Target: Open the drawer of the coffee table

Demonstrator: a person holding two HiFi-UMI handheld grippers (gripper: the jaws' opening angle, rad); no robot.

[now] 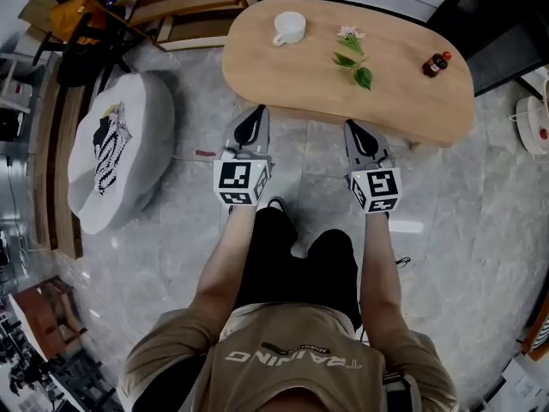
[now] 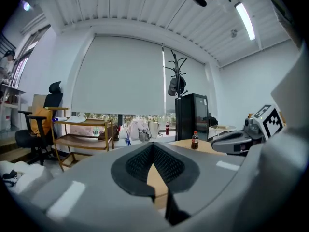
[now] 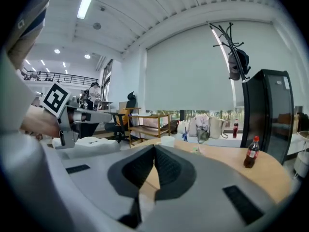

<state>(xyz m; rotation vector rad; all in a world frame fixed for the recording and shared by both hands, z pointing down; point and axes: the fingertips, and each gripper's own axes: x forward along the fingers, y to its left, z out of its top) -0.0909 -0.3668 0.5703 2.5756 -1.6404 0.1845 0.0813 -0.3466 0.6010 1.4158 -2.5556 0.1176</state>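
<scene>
Straight ahead of me, across the pale marble floor, stands the oval light-wood coffee table (image 1: pixel 403 101), its long axis running from my left to my right, so I face one of its long sides squarely. On its top sit a white ceramic cup (image 1: pixel 289 27), a small pink flower sprig with green leaves (image 1: pixel 353 58) and a little dark cola bottle with a red cap (image 1: pixel 436 63), all well back from the edge nearest me. My left tool (image 1: pixel 256 112) and my right tool (image 1: pixel 354 127) point side by side at that near edge, level with each other and neither clearly closer. From above, both tips seem to reach the rim, though I cannot tell whether they touch it. Each tool is clenched: the ribbed dark pads meet at the tip with nothing gripped between them, and only a sliver of wood shows through the gap behind. The drawer itself shows in no view. I judge it lies under the top along this near side, just ahead of and slightly below my tips, so I would have to go lower before reaching for a handle. A round grey cushion with a black-and-white print (image 1: pixel 120 148) lies well off to my left.
</scene>
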